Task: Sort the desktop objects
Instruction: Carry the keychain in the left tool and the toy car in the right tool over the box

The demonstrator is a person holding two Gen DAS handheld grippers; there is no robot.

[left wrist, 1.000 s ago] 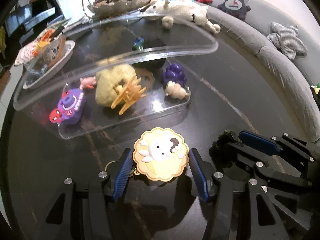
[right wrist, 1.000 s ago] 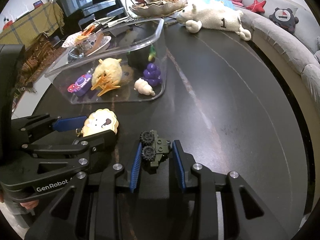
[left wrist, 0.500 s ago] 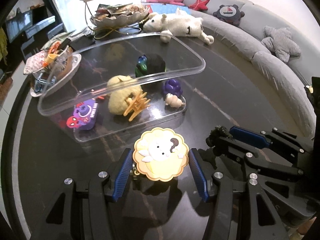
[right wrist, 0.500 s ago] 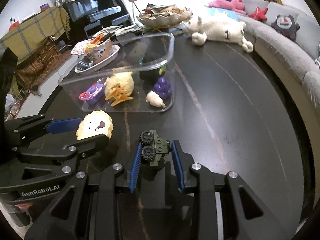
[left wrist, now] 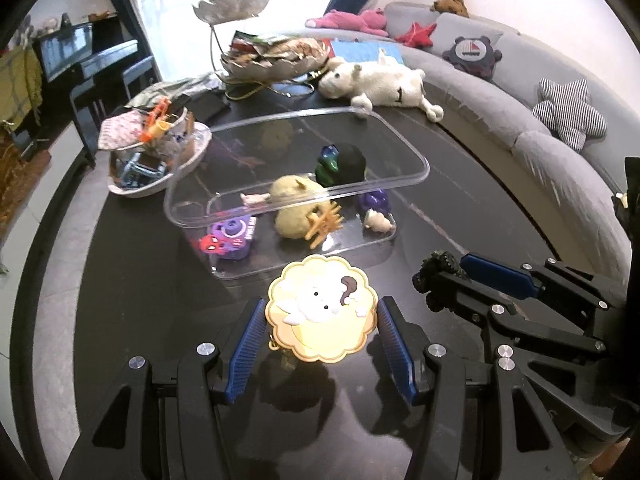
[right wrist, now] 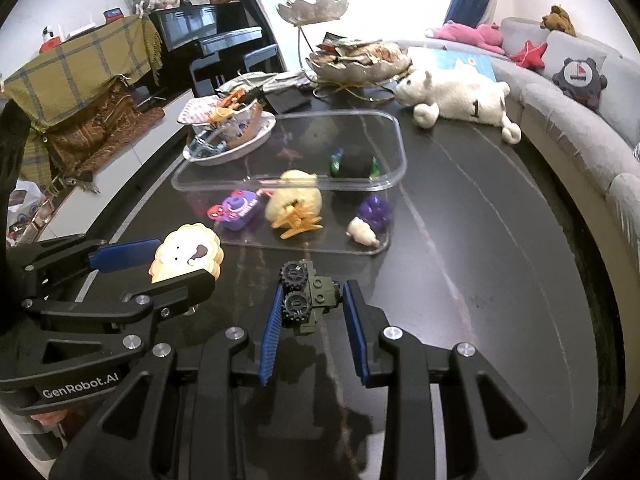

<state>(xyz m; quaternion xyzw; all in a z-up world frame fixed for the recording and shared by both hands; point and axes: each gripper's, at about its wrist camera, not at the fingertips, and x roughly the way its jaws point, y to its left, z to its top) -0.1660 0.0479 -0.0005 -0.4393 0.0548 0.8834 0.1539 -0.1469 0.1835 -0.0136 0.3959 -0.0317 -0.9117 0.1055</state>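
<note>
The left tool [left wrist: 322, 334] holds a light, bendy rubber sheep charm [left wrist: 322, 308] by its edges, while the right tool [right wrist: 312, 312] clamps a hard toy truck [right wrist: 306, 294] by its sides.

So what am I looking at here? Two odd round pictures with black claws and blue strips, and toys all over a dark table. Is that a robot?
No robot: a person holds a two-finger grabber in each hand, and each grabber carries a wide-angle camera looking out along its fingers. That is why both pictures bulge. One picture is from the left gripper, which is clamped on a flat yellow sheep charm. The other is from the right gripper, clamped on a small green toy vehicle with black wheels. Each grabber also shows at the side of the other's picture. Ahead on the dark table stands a clear plastic bin already holding small toys, among them a purple Spider-Man charm and a yellow plush. A white plush animal lies further back, near the grey sofa.
</note>
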